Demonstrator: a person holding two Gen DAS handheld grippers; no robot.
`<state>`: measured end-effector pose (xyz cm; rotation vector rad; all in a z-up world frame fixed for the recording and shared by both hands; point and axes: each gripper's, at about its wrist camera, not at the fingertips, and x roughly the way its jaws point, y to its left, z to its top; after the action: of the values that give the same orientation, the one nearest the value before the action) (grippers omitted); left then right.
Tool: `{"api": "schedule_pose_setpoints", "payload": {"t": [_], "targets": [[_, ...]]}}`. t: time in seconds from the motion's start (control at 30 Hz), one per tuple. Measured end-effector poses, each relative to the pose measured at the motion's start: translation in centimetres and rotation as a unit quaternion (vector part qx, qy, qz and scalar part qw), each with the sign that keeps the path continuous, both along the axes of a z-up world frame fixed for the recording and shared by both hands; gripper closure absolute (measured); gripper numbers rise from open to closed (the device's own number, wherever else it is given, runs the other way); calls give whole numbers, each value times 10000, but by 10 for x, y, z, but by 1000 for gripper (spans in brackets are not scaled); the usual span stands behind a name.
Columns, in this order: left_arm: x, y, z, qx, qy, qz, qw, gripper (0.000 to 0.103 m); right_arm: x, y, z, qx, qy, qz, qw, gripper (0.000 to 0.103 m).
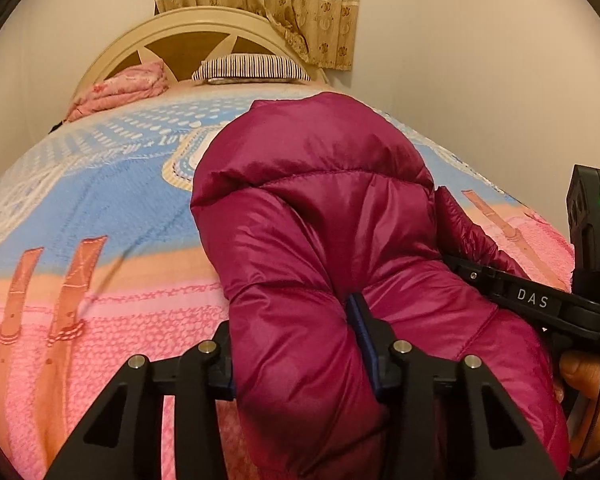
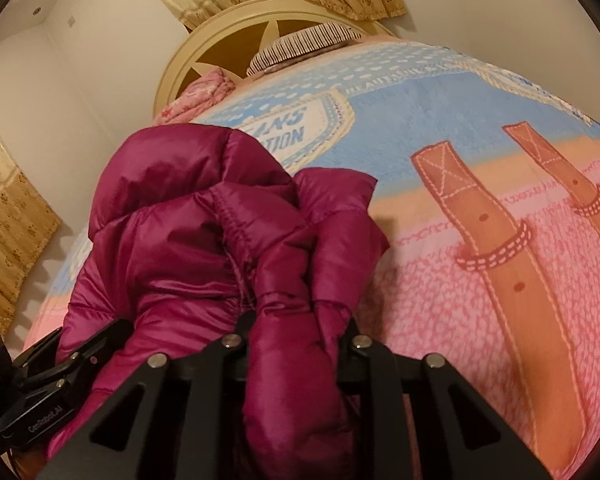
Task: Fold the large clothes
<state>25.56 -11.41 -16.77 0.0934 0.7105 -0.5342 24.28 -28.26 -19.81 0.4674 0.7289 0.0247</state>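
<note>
Both the left tool (image 1: 300, 356) and the right tool (image 2: 296, 344) are clenched on the puffy magenta jacket (image 1: 316, 200); its slippery, springy fabric may slide out over the bed (image 1: 100, 220), spoiling the fold.

Warm dim indoor light; fisheye bending, dark corners.

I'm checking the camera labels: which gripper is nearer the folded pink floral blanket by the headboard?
Left. The left gripper grips the magenta puffer jacket on the folded pink floral blanket's side; the right gripper grips it farther across.
</note>
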Motion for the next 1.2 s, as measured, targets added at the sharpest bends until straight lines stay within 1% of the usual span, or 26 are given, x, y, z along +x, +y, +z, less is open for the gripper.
{"api": "schedule_pose_setpoints", "payload": {"t": [0.23, 0.47, 0.67, 1.0, 1.2], "targets": [[-14, 18, 18, -56, -127, 113, 9998, 58, -13, 17, 17, 42, -140, 159, 9998, 80], [-27, 51, 29, -175, -214, 346, 9990, 60, -18, 47, 38, 39, -340, 446, 9984, 80], [-36, 82, 37, -244, -355, 597, 9973, 61, -12, 80, 47, 30, -420, 748, 9963, 81], [-43, 143, 41, -379, -404, 1081, 9926, 62, 1, 134, 58, 7, -531, 1275, 9904, 81], [-47, 172, 46, -405, -474, 1339, 9890, 62, 12, 168, 62, 16, -552, 1579, 9859, 81]]}}
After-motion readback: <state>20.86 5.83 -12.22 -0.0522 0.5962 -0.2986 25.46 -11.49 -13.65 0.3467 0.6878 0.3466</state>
